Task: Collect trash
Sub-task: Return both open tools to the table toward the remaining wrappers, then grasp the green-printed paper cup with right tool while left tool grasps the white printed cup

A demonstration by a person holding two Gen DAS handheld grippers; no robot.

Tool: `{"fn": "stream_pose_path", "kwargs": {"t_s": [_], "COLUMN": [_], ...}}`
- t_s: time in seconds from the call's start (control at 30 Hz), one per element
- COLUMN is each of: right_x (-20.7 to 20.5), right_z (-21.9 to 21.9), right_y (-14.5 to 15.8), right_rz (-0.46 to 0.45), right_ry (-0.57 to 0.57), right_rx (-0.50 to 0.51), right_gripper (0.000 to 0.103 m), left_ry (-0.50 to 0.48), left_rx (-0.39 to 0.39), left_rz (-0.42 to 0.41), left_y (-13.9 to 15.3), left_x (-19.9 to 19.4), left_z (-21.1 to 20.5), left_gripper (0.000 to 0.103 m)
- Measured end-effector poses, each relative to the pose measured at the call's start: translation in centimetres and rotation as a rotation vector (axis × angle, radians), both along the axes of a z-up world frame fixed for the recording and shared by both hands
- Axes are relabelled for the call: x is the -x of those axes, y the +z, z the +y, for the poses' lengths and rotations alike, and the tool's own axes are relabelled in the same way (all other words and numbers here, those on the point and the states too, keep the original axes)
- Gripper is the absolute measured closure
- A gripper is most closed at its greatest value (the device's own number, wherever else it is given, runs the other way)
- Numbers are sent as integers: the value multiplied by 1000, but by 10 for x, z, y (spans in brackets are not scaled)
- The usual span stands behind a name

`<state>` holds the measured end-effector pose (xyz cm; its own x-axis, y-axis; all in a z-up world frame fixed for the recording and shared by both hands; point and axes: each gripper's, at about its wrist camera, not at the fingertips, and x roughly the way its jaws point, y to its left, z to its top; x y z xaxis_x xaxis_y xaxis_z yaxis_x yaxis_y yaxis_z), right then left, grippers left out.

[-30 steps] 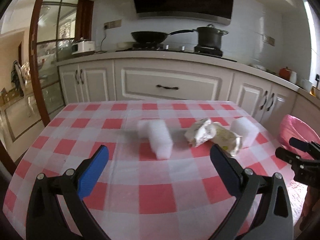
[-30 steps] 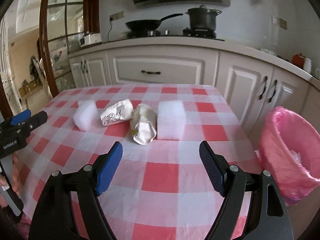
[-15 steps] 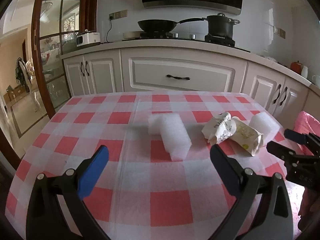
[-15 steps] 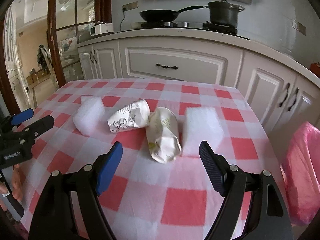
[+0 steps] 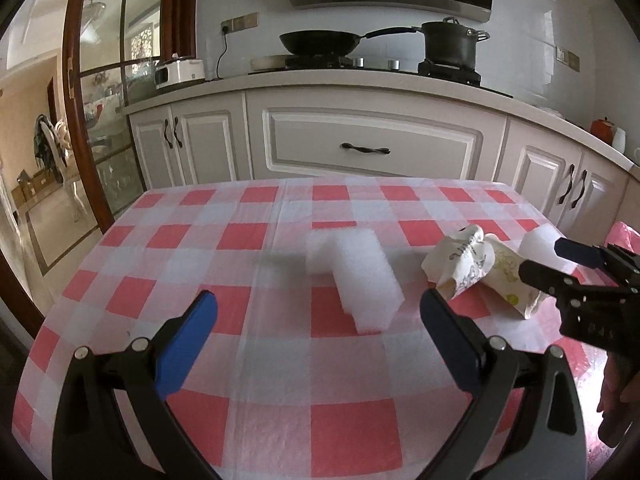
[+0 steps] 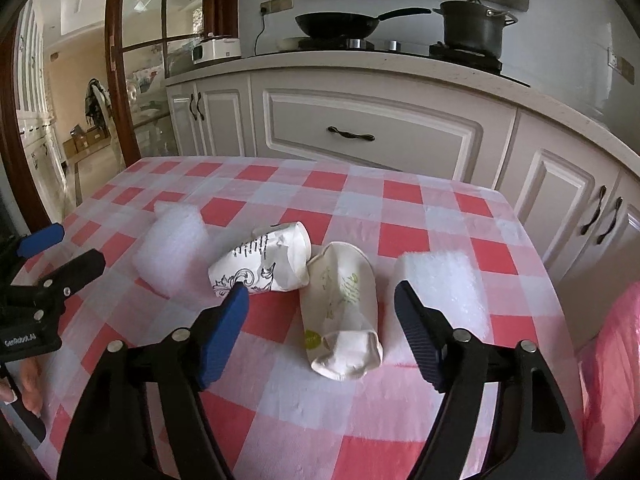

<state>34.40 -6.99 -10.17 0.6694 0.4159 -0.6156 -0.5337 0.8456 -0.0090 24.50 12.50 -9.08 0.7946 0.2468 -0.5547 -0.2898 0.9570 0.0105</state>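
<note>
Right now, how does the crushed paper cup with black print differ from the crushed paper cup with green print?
The crushed paper cup with black print lies crosswise, outside the right gripper; the crushed paper cup with green print lies lengthwise between its closing jaws, untouched. Their prints differ: black scrollwork, green leaves. Both are white, dented and lie touching on the checked tablecloth.

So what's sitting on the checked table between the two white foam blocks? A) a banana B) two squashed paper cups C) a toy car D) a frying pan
B: two squashed paper cups lie side by side between the foam blocks on the checked table.
</note>
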Motion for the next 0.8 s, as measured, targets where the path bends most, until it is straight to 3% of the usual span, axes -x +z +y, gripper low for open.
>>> {"fn": "stream_pose_path", "kwargs": {"t_s": [0.37,0.53,0.63,0.8], "right_x": [-9,-7,-10,-18], "right_z": [10,6,7,13], "right_y": [-12,-8,-5,-13], "right_rz": [26,91,57,79], "right_ry": [14,64,29,32], "right_rx": [34,-48,-18,24], "right_gripper": [39,45,45,46], "left_ry": [10,20,26,33], "left_rx": [28,36,42,49], "left_rz": [14,11,14,16], "left_y": [-7,-6,-8,-9], "left_x": [3,6,7,10], "left_z": [1,5,6,8], "left_gripper": [5,5,5,5]}}
